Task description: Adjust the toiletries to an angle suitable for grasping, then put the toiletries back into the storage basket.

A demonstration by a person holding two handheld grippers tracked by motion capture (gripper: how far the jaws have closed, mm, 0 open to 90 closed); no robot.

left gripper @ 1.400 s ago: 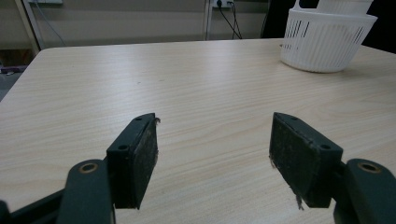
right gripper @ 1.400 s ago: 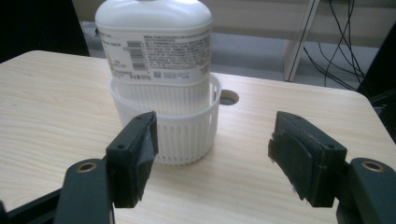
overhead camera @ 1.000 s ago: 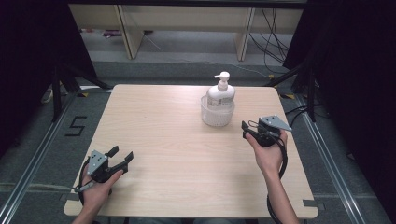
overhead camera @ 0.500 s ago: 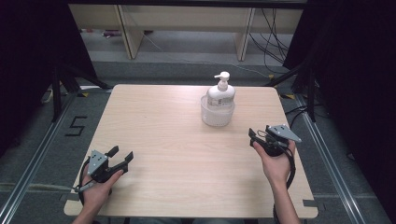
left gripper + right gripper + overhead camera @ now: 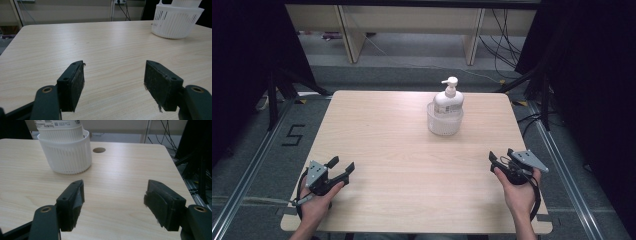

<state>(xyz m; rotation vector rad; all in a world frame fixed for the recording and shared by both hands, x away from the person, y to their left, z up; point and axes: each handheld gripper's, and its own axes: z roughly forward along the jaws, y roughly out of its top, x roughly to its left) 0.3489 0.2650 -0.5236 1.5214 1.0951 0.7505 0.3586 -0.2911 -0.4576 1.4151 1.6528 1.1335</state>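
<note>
A white pump bottle stands upright inside a white ribbed basket at the far middle of the wooden table. The basket sits far off to the right in the left gripper view; in the right gripper view the basket is ahead and to the left, with the bottle rising from it. My left gripper is open near the front left corner, nothing between its jaws. My right gripper is open near the front right edge, also holding nothing.
A round cable hole is cut in the tabletop behind the basket. Wooden shelving and loose cables lie on the floor beyond the table. Black stands flank the table's far corners.
My right gripper has drawn back from beside the basket toward the front right edge of the table. The left gripper has stayed put.
</note>
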